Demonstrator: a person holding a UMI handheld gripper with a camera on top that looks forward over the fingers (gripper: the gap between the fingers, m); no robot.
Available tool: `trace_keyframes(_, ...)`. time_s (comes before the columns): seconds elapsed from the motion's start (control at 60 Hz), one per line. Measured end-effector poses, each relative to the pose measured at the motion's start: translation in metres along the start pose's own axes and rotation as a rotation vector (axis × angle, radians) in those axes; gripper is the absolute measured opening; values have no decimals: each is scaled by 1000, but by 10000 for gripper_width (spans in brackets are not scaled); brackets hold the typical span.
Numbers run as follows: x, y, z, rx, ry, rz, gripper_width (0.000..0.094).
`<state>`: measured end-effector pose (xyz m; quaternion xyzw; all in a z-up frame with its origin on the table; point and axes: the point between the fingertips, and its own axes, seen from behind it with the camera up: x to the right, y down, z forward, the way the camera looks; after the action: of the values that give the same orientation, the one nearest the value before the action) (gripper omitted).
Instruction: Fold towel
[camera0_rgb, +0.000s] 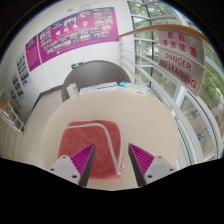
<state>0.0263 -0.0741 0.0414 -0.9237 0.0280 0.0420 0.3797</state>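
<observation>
A pink towel with white edging lies on a pale beige table, partly folded, just ahead of and between my fingers. My gripper is open, its two magenta pads spread wide. The left finger sits over the towel's near edge, the right finger is beside the towel over bare table. Nothing is held between them.
Beyond the table stands a grey cabinet or machine. A wall of pink posters is at the back left. Red and white danger tape crosses the right side before large windows.
</observation>
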Motion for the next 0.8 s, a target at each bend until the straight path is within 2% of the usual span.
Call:
trace_keyframes(0.067, 25, -9, -9, 11, 15, -23, 847)
trace_keyframes(0.083, 28, -5, -12, 21, 20, -29, 866)
trace_keyframes(0.433, 11, -25, -108, 62, -6, -161, 854)
trace_keyframes(0.517, -7, -28, -140, 108, -15, -168, 857)
trace_keyframes(0.617, -26, -21, -182, 140, -16, -169, 854)
trace_keyframes(0.8, -50, 9, -252, 190, 45, -173, 853)
